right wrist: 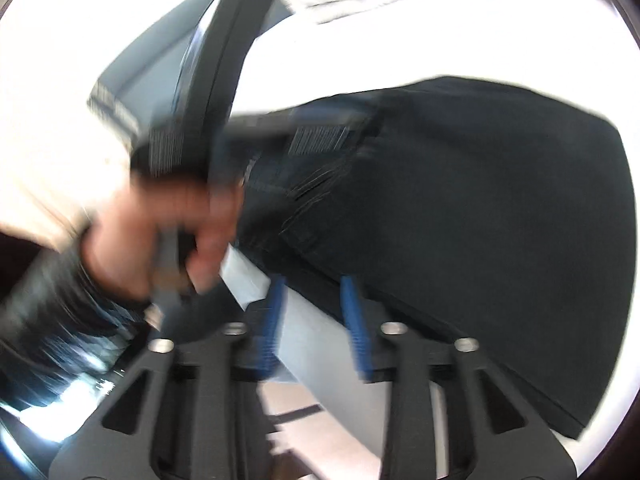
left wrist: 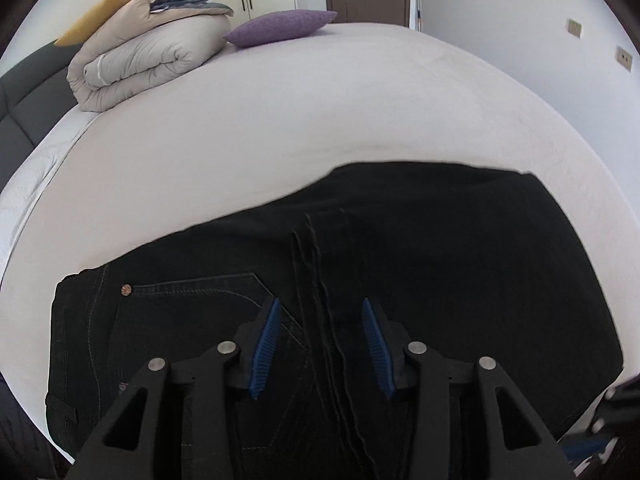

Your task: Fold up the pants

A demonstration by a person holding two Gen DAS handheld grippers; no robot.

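Observation:
Black jeans lie folded in a flat stack on the white bed, with the waistband and a pocket rivet at the left. My left gripper hovers just above the jeans' near part, jaws open and empty, its blue pads apart. In the blurred right wrist view the jeans lie on the bed, and my right gripper is open and empty at the bed's near edge beside the jeans. The other hand and the left gripper show at the left of that view.
A folded beige duvet and a purple pillow lie at the bed's far end. A grey headboard runs along the left. A wall stands at the right, a door and wardrobe behind.

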